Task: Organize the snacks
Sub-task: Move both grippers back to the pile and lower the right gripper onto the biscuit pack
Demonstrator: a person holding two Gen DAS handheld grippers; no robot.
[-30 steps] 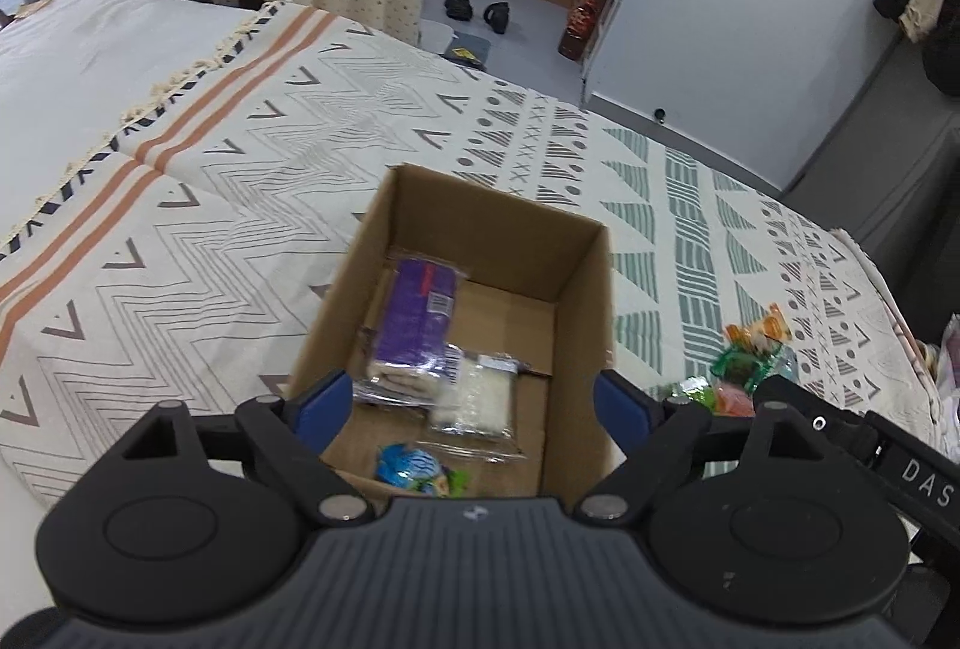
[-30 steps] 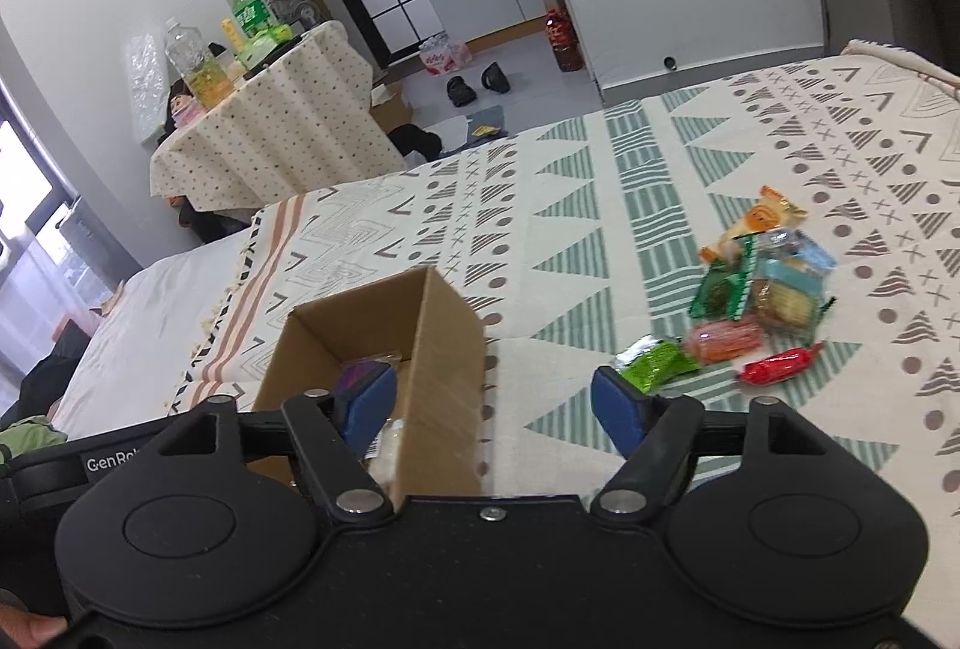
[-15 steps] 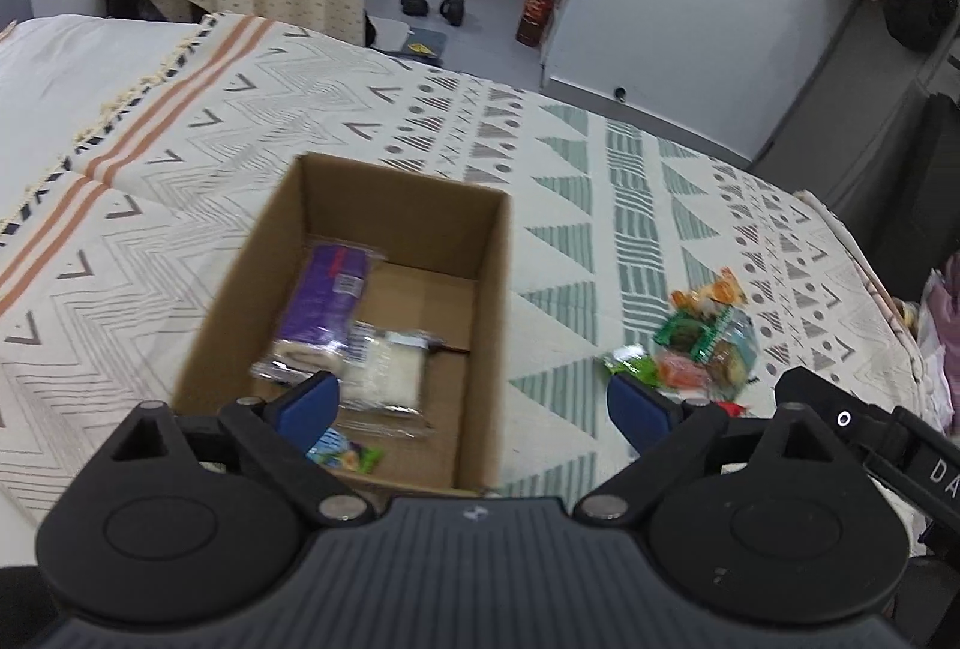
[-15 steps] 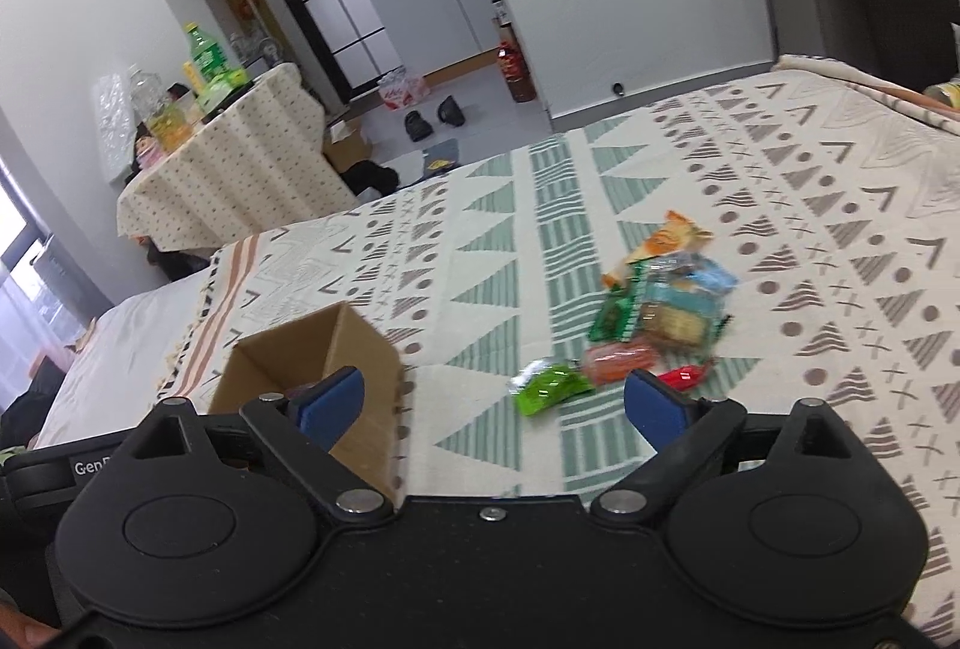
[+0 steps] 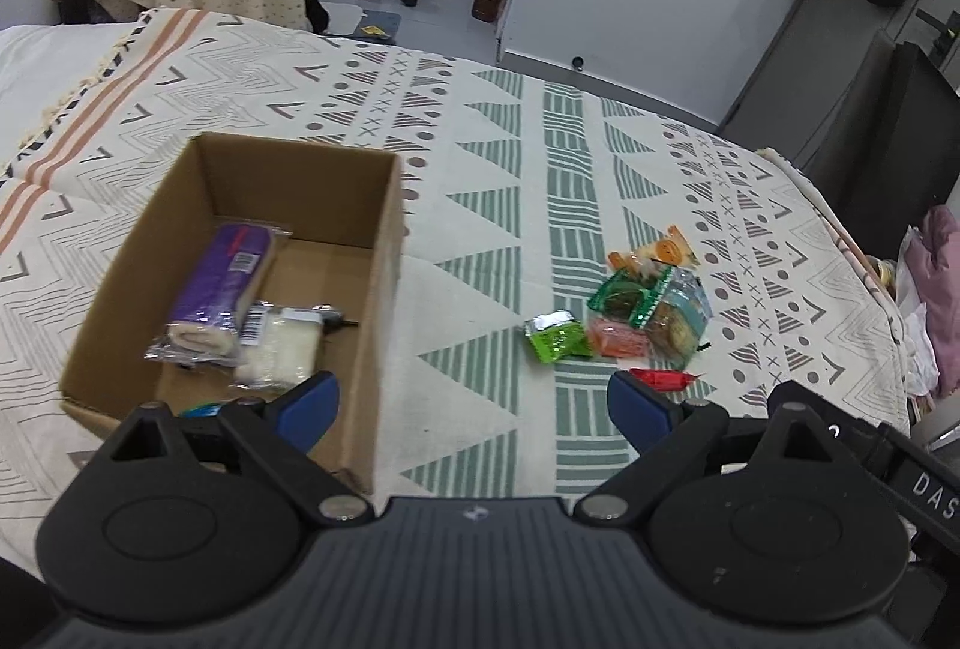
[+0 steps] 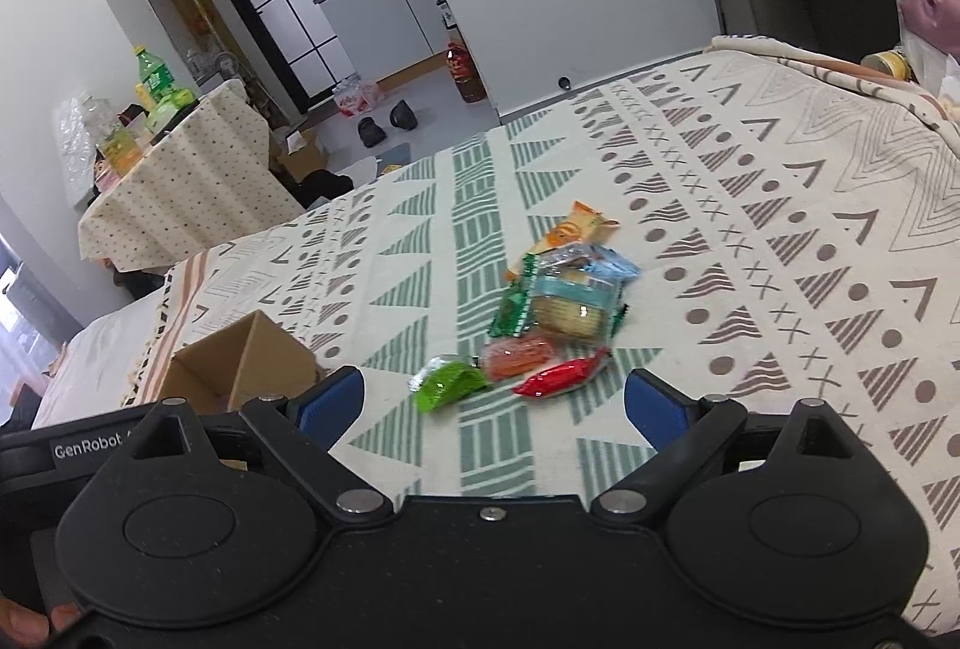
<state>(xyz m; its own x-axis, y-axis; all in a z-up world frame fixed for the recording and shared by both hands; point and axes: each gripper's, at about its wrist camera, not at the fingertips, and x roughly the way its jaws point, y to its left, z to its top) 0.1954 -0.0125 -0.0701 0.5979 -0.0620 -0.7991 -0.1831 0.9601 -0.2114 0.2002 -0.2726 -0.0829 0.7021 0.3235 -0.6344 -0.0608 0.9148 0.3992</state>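
Resting on the patterned bedspread (image 5: 480,181) is one open cardboard box (image 5: 384,241), holding three visible snacks: a purple packet (image 5: 219,283), a clear-wrapped white packet (image 5: 282,349) just beside it, and a blue-green wrapper (image 5: 201,410) mostly hidden behind the left gripper's finger. Well apart from the box lies a loose cluster of six snacks: an orange packet (image 6: 576,229), a dark green packet (image 6: 510,310), a clear blue-edged cracker pack (image 6: 570,301), a pink-orange packet (image 6: 519,356), a lime-green packet (image 6: 447,385) and a red packet (image 6: 558,376); several of these touch or overlap. Left gripper (image 5: 474,403): held above the bed, level with the box's near right corner, blue pads spread wide with nothing between them. Right gripper (image 6: 492,403): aimed at the cluster from above, pads likewise spread and empty, the lime-green and red packets lying just ahead of them.
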